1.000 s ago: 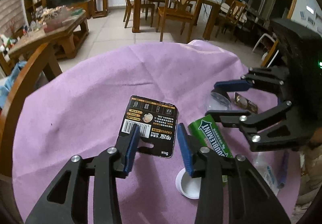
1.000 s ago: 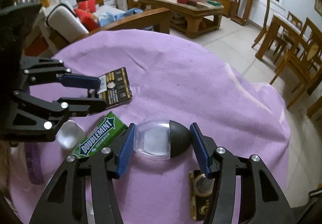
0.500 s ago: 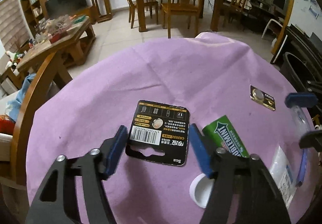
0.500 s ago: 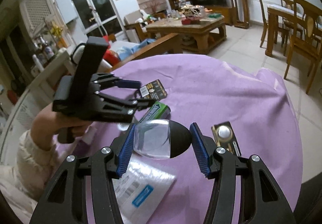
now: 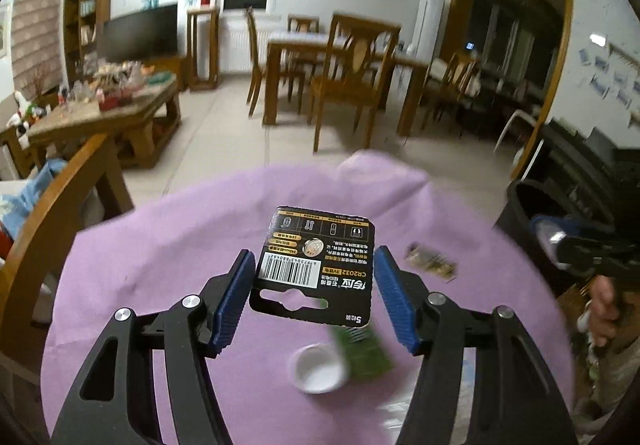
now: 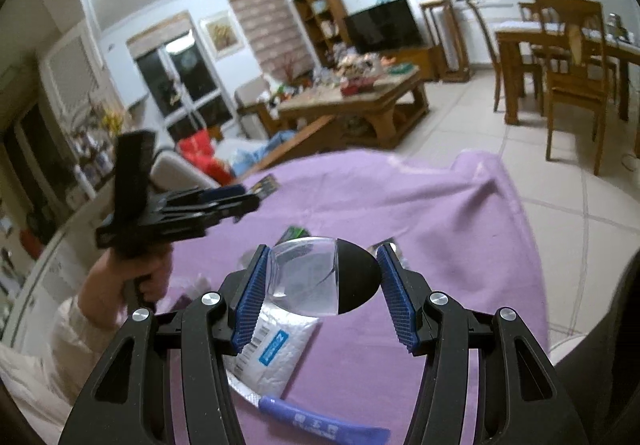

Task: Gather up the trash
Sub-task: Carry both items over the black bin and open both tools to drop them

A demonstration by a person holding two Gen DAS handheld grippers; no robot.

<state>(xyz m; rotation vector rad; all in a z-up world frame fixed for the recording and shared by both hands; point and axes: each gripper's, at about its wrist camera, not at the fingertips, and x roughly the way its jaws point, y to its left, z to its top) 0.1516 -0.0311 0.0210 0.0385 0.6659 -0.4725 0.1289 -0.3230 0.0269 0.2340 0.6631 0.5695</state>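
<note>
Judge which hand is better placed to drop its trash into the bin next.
Right. In the left wrist view the right gripper, holding its clear container, is already by the black bin; the left gripper holds the battery card over mid-table.

The left gripper [image 5: 314,295] points forward and somewhat downward, its 2 blue-padded jaws clamped on the side edges of a black battery card [image 5: 316,265] held off the bench. In the right wrist view a bare hand [image 6: 138,277] with a pale sleeve grips its black handle from below. The right gripper [image 6: 320,291] also tilts downward, its jaws pressing either side of a clear plastic shell with a black end [image 6: 320,277], lifted clear of the bench.
</note>
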